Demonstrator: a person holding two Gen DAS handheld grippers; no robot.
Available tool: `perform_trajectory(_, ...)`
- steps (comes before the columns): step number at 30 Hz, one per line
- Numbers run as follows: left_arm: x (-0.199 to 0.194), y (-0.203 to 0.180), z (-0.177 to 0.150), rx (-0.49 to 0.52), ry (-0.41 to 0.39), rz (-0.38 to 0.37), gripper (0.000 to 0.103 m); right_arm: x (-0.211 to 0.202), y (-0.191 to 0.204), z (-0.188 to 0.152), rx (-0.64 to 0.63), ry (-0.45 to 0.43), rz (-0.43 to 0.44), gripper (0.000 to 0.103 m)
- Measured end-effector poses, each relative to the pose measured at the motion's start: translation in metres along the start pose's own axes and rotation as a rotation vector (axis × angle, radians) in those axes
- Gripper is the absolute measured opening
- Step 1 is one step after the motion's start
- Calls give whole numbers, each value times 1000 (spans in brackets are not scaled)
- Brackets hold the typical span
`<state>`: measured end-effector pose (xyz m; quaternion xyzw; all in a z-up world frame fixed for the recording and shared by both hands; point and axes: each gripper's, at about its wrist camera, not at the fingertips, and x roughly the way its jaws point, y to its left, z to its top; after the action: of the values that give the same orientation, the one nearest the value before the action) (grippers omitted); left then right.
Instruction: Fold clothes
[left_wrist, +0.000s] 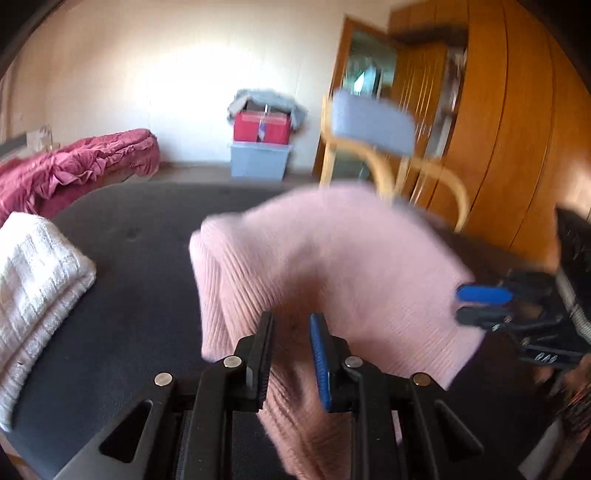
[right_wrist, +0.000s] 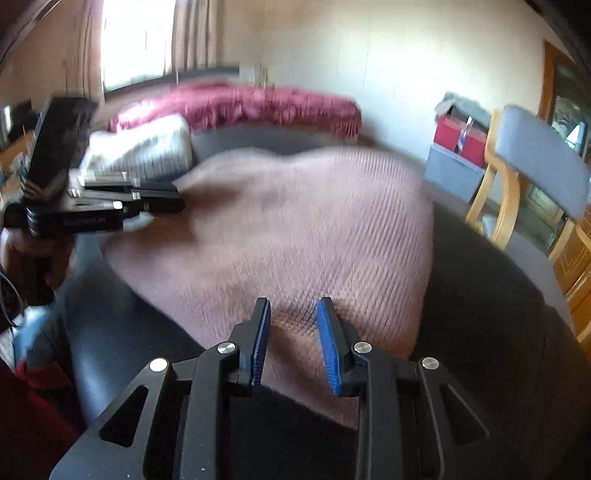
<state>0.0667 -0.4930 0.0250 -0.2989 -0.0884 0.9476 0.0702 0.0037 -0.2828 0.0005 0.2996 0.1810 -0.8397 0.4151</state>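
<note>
A pink ribbed knit sweater (left_wrist: 332, 258) hangs lifted over the dark table (left_wrist: 140, 266), blurred by motion. My left gripper (left_wrist: 291, 321) is shut on a bunched fold of it, and the fabric runs down between the two fingers. At the right of the left wrist view, my right gripper (left_wrist: 460, 304) pinches the sweater's edge. In the right wrist view the sweater (right_wrist: 295, 221) spreads ahead, and my right gripper (right_wrist: 293, 302) has its near hem between the blue pads. My left gripper (right_wrist: 181, 199) holds the far left corner there.
A folded white knit (left_wrist: 33, 280) lies on the table's left side. Behind the table stand a wooden chair with a grey back (left_wrist: 373, 122) and a wooden wardrobe (left_wrist: 498, 129). A crimson blanket (left_wrist: 74, 162) and a red box on a blue bin (left_wrist: 260, 147) sit by the wall.
</note>
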Motion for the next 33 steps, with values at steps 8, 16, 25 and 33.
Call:
perform_trajectory(8,41,-35,30,164,66,110,20,19,1,37,8,-24,-40,29)
perform_trajectory(16,73,9,21,82,144,172,19,76,-38,61,73,67,-53,25)
perform_trajectory(25,72,13,20,67,136,140,19,65,-31,81,-10,1,-38,26)
perform_trajectory(33,73,23,18,43,125,115,19,149,-52,120,-59,201,-101,27)
